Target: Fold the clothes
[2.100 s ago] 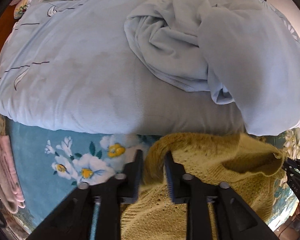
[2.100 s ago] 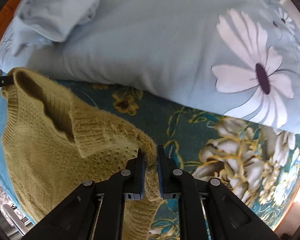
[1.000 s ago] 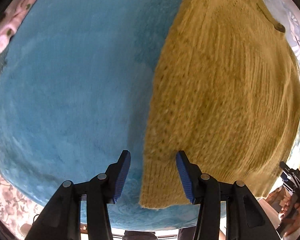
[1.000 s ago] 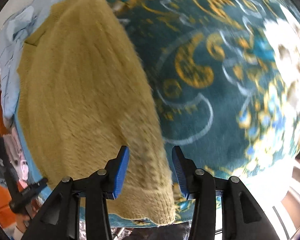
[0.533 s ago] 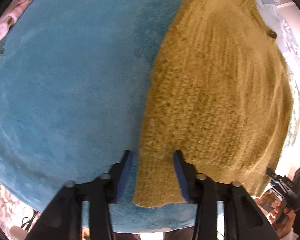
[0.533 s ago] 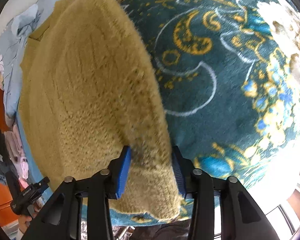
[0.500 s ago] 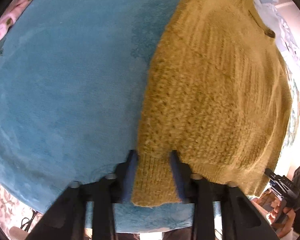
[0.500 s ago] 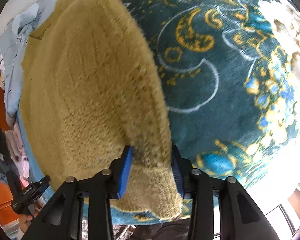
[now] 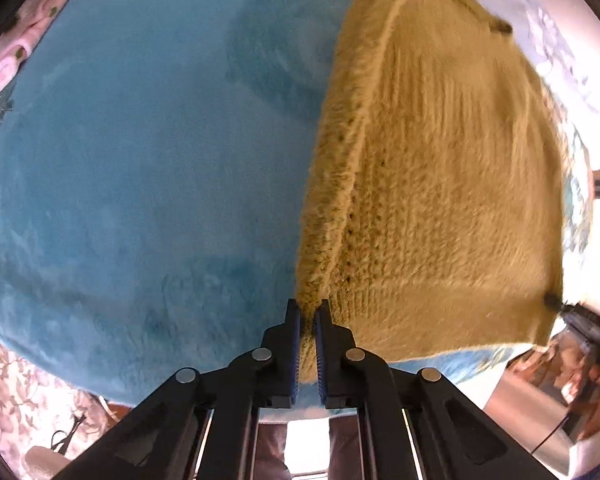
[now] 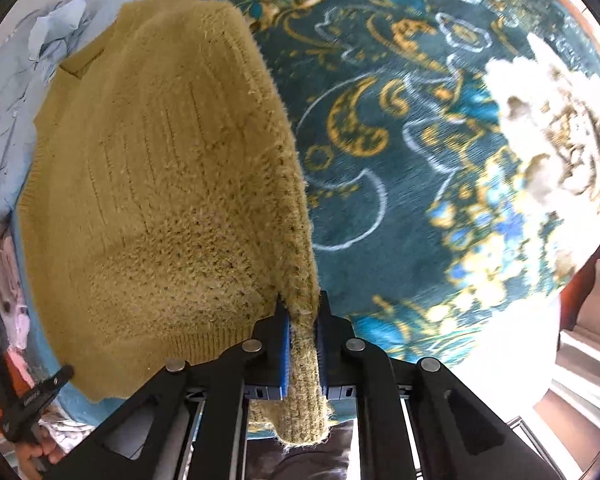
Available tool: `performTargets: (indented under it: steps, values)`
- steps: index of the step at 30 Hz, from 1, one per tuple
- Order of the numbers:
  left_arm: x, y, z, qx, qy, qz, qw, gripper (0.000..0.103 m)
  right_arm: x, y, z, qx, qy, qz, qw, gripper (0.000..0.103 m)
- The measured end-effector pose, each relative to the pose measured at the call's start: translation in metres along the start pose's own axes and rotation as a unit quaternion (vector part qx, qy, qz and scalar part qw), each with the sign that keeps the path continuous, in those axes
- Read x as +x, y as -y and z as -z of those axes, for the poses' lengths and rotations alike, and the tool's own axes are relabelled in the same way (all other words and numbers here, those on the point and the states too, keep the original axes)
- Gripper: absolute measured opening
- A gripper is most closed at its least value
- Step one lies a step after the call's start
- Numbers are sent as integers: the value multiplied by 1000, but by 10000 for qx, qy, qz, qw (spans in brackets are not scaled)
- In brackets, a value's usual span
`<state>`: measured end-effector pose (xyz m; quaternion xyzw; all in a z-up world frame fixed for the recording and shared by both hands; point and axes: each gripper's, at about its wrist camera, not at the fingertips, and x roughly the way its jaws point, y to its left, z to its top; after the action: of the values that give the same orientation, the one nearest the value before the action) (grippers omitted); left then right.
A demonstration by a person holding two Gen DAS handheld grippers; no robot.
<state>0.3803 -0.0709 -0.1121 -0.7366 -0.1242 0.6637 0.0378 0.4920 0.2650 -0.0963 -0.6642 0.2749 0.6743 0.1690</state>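
At the near hem of the yellow sweater [image 9: 440, 184], left gripper [image 9: 307, 322] and right gripper [image 10: 302, 312] each pinch a corner — thick, fuzzy knit could slip free, or one side lag and skew the fold.

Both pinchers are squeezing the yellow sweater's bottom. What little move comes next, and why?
Probably lift the hem and carry it toward the neck. The left gripper and right gripper are each shut on a bottom corner of the yellow sweater, which lies spread flat on the blue blanket.
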Motion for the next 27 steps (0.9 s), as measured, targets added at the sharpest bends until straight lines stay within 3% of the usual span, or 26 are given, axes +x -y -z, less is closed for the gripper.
performTargets:
  steps: [3, 6, 10, 13, 14, 19, 21, 24, 27]
  values:
    - [7, 0, -5, -166, -38, -79, 9998, 7, 1, 1, 0, -31, -86, 112, 9999, 11]
    - [2, 4, -17, -258, -90, 88, 9996, 8, 2, -2, -1, 80, -169, 24, 9998, 11]
    - [-22, 11, -21, 26, -119, 233, 9997, 12, -15, 0, -10, 183, -313, -145, 9992, 12]
    - [-46, 20, -26, 174, -27, 306, 9994, 19, -41, 5, -17, 213, -382, -90, 9990, 12]
    - [-55, 22, -28, 206, 40, 349, 9992, 26, -52, 4, -15, 188, -329, -56, 9993, 12]
    - [-113, 27, -31, 268, 849, 915, 9918, 53, -118, 2, -2, -88, 123, 14, 9999, 13]
    - [-132, 33, -48, 307, 1244, 1031, 9864, 71, -134, -15, -5, -223, 373, 73, 9990, 17]
    - [-168, 43, -72, 417, 1769, 1140, 9767, 77, -160, -43, -17, -511, 889, 153, 9946, 33]
    - [-211, 43, -83, 581, 2274, 1055, 9663, 88, -171, -72, -36, -855, 1208, 347, 9884, 35]
